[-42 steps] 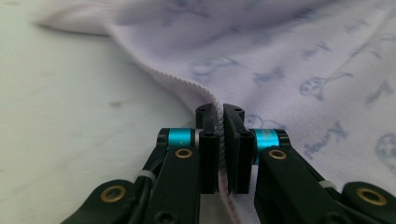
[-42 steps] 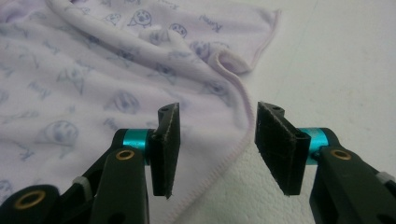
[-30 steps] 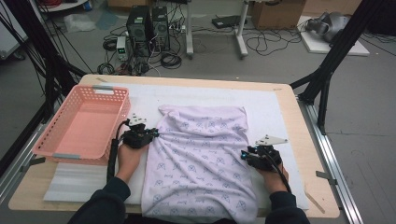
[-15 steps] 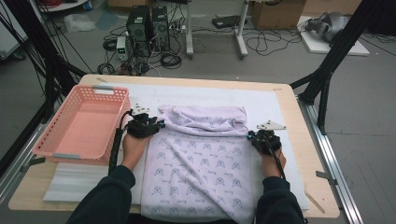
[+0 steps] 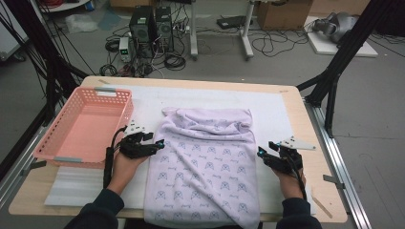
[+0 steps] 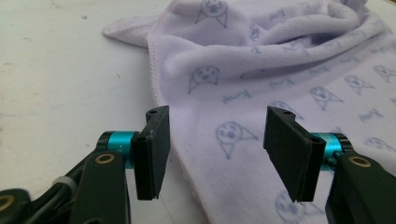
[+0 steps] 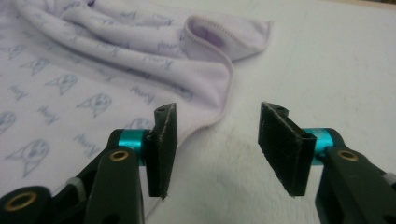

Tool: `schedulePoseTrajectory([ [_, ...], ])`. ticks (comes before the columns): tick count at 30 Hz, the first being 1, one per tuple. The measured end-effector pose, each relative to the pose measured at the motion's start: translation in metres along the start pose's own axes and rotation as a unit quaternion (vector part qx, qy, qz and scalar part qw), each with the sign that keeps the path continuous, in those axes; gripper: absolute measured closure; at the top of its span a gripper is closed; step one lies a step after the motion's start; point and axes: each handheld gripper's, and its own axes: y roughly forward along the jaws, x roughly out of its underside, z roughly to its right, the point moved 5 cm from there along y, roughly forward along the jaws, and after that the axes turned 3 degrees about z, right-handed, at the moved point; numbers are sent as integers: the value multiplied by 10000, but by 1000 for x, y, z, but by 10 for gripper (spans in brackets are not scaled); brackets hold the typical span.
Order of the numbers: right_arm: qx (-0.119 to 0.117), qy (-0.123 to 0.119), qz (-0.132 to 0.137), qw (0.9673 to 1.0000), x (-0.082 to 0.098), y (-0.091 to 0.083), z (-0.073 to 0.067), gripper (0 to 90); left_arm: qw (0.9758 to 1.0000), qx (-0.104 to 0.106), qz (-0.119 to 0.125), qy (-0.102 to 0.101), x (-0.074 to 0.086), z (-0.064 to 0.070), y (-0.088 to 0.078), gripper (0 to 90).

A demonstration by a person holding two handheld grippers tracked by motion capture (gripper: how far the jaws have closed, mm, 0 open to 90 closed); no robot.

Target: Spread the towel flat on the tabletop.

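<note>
Towel (image 5: 205, 167), pale lilac w/ small blue cat-face print, lies spread on the white mat (image 5: 282, 114) mid-table, near end hanging over the table's front edge. Far end is folded back on itself into a thick rumpled band. Stitched hem shows along both sides.

Pink basket (image 5: 83, 126) sits just left of the towel, near the left hand, so little room that side. Right of the towel there's bare mat, then the table's (image 5: 310, 143) wood rim. Far side of the mat is open too.

Left gripper (image 5: 160, 143) sits at the towel's left edge, forearm coming in from the bottom, jaws pointing across toward the cloth. In the left gripper view (image 6: 217, 140) its jaws stand wide apart, having just been opening; towel edge lies below and beyond the gap, pads not pressing it.

Right gripper (image 5: 260, 152) is just off the towel's right edge, pointing inward. Right gripper view (image 7: 217, 137): jaws also wide, just opened, hem under the left pad, nothing clamped.
</note>
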Motion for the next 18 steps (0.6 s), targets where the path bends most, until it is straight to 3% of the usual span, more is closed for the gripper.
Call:
schedulePoseTrajectory([
  [6,-105,29,-253,9996,21,-13,-13,464,9997,104,-153,-139,26,15,-22,418],
  [13,-406,125,-262,9988,32,-34,-33,501,9986,202,-374,-303,50,32,-44,435],
  [16,-670,176,-466,9965,39,-35,-45,502,9984,201,-448,-295,58,37,-49,433],
  [18,-687,9,-660,9955,44,-32,-53,518,9983,237,-442,-285,61,43,-52,469],
])
